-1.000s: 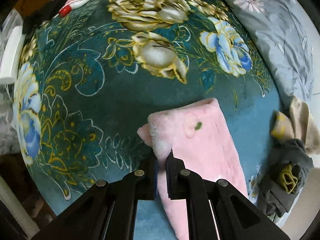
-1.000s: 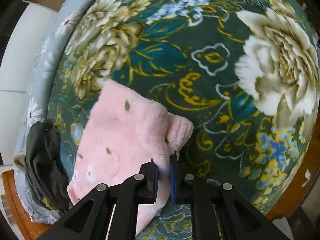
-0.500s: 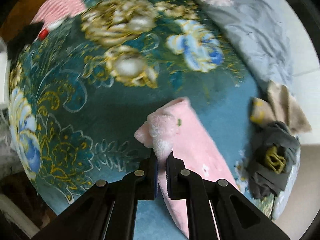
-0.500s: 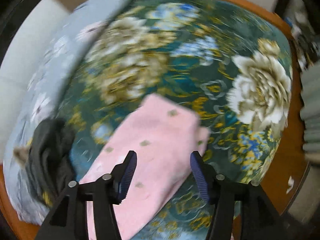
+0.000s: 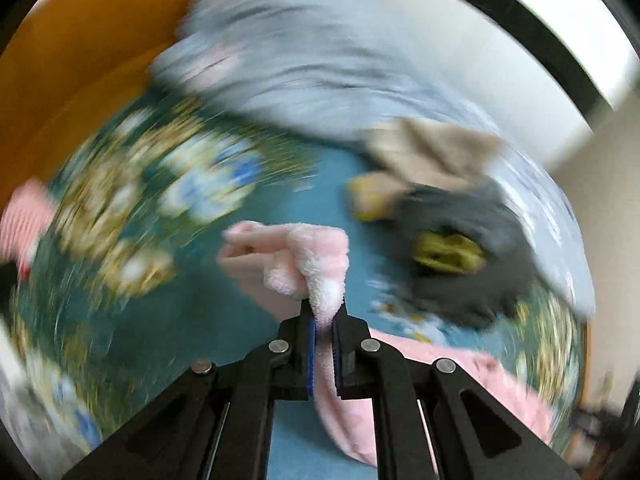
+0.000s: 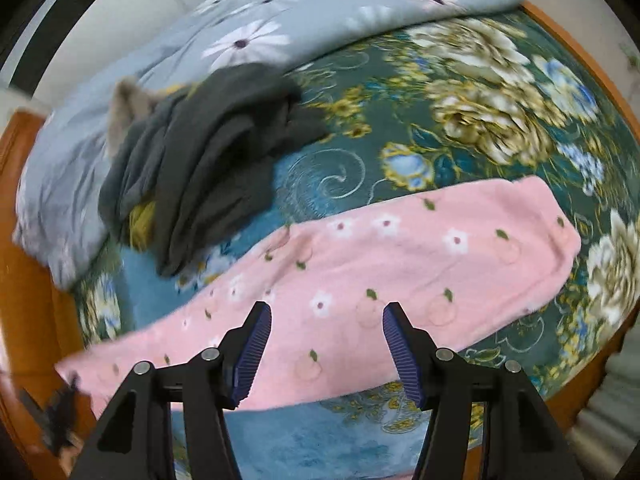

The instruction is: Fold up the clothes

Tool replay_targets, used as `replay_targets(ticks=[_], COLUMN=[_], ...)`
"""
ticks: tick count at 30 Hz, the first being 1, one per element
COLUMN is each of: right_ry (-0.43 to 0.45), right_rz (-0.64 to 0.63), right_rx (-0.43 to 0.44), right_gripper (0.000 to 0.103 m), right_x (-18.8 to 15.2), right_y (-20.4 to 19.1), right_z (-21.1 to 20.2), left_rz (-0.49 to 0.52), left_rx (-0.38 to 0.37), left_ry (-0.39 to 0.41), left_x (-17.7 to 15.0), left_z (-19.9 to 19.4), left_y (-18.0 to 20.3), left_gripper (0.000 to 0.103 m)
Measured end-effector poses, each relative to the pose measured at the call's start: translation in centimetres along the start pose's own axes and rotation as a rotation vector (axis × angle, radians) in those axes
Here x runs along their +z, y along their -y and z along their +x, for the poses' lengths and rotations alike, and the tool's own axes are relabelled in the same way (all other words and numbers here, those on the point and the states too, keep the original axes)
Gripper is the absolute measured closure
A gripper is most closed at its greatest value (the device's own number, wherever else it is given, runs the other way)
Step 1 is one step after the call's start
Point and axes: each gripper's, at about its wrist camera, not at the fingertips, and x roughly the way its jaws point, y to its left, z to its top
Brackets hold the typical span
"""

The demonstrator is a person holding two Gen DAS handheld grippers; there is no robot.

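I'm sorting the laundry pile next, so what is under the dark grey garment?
A yellow piece pokes out beneath the dark grey garment, with beige cloth behind it. Anything deeper in the pile is covered.

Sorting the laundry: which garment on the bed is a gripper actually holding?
The pink fleece garment, pinched by the left gripper; the dark grey clothes lie untouched in a heap.

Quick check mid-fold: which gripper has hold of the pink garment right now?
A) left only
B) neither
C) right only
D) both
A: the left gripper is shut on a bunched edge of the pink garment, while the right gripper hangs open above the cloth with nothing between its pads.
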Motion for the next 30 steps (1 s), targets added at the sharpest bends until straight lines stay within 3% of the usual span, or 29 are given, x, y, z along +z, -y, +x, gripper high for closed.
replay_targets(ticks=[3,5,9,12,15,17,19,21,26,30], right_ry=[-0.022,-0.051,-0.109,-0.143,-0.161,-0.17,-0.187,-0.209,-0.269,-0.316], right_rz=[0.003,0.04,0.113,0.13,0.128,0.114,0.079,0.045,-0.028,-0.125], right_rx=[-0.01,-0.021,-0.04,-0.038,-0.031,-0.012,0.021,0.055,0.14,0.211], right_gripper=[0.041,0.041,0.041,0.041,0.041,0.041,0.041,0.041,0.041,0.039], right_x=[-1.1,-2.1,-4.1,-5.3,-5.5,-5.4,-5.1,-4.9,-4.6,-4.4], right_y=[0.6,2.2,5.3,7.2,8.3,8.4,7.7,6.5,2.4,-2.1], right_z=[0.7,1.6,3.5,4.3,5.0,5.6,6.5,7.9,11.5,14.6], left_rz=[0.201,0.253,0.353,0.356,0.315,0.311,0.296,0.25,0.133,-0.011], left_rx=[-0.103,-0.164,-0.143,-0.094,-0.067,-0.066,-0.074,-0.102,-0.136,-0.024], left_ry=[-0.048,-0.163,-0.423,-0.536,-0.583,-0.608,-0.64,-0.676,-0.662,-0.578], left_x=[-2.3,-5.2,-13.2,-16.8,-18.3,-18.6,-18.4,-18.0,-16.1,-13.9], left_z=[0.9,3.8,11.1,13.9,14.7,14.6,14.5,14.0,11.2,8.1], left_y=[7.2,10.8,17.0,19.0,19.4,19.5,19.3,18.8,15.8,9.9], left_gripper=[0.096,0.096,0.096,0.096,0.096,0.09,0.067,0.054,0.05,0.049])
